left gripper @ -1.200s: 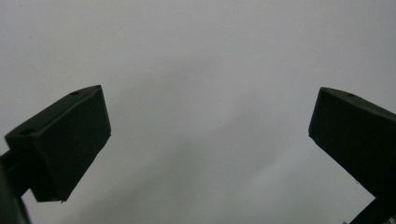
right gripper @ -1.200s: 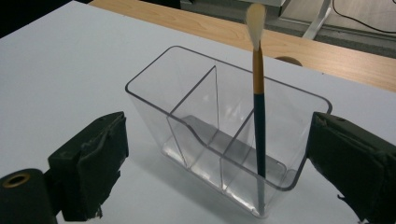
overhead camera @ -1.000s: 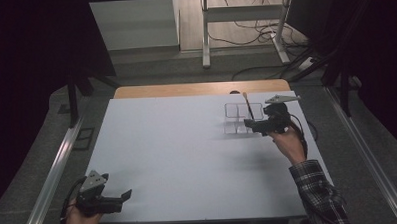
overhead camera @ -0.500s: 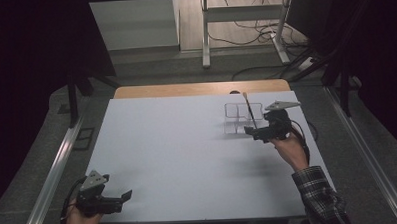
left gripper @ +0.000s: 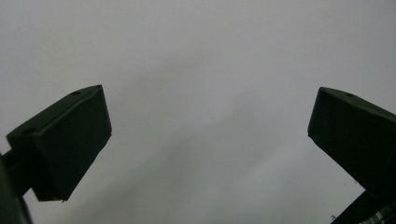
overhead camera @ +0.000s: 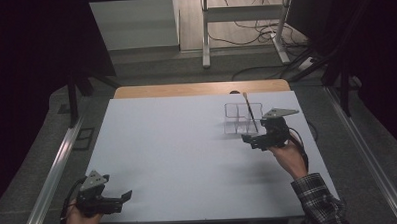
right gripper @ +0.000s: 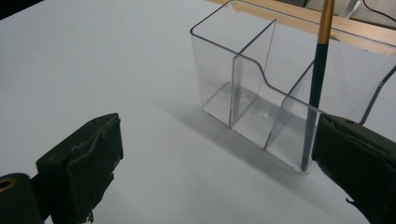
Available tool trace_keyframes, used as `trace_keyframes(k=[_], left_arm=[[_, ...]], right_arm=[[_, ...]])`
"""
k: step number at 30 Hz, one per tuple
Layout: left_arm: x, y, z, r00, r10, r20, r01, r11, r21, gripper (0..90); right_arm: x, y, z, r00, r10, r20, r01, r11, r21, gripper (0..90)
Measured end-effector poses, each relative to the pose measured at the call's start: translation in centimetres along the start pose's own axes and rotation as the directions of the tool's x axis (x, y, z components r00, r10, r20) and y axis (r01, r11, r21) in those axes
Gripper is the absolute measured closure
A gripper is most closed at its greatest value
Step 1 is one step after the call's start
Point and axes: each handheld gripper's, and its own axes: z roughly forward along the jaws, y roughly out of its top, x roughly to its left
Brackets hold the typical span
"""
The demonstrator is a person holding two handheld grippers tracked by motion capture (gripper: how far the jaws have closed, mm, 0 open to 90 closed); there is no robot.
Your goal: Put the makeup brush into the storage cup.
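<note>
Right hand-held gripper [overhead camera: 251, 139] wide open, empty; clear organizer [right gripper: 261, 93] holding brush [right gripper: 316, 84] just ahead. Left hand-held gripper [overhead camera: 120, 198] open, empty, above tabletop [overhead camera: 177, 142].

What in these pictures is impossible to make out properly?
- The brush standing in the clear organizer: in the right gripper view the top edge cuts off its tip, and the right tongs cover its foot.
- In the high view the brush tip is too small to judge.
- The left tongs view faces bare white table; nothing there tells where they point.
</note>
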Motion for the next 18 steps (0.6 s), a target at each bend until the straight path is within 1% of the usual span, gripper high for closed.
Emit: trace_keyframes(k=[9, 12, 18], left_arm=[[0.0, 0.0, 0.0, 1.0000, 0.005, 0.002, -0.005, 1.0000, -0.001, 0.0], [0.0, 0.0, 0.0, 1.0000, 0.005, 0.001, -0.005, 1.0000, -0.002, 0.0], [0.0, 0.0, 0.0, 1.0000, 0.007, -0.002, -0.007, 1.0000, -0.005, 0.0]], right_arm=[[0.6, -0.7, -0.3, 0.9998, 0.006, -0.018, -0.006, 1.000, 0.006, 1.9], [0.8, -1.0, -0.4, 0.9992, 0.025, -0.031, -0.025, 1.000, -0.001, 1.2], [1.1, -1.6, -0.7, 0.9991, 0.027, -0.033, -0.027, 1.000, 0.003, 1.2]])
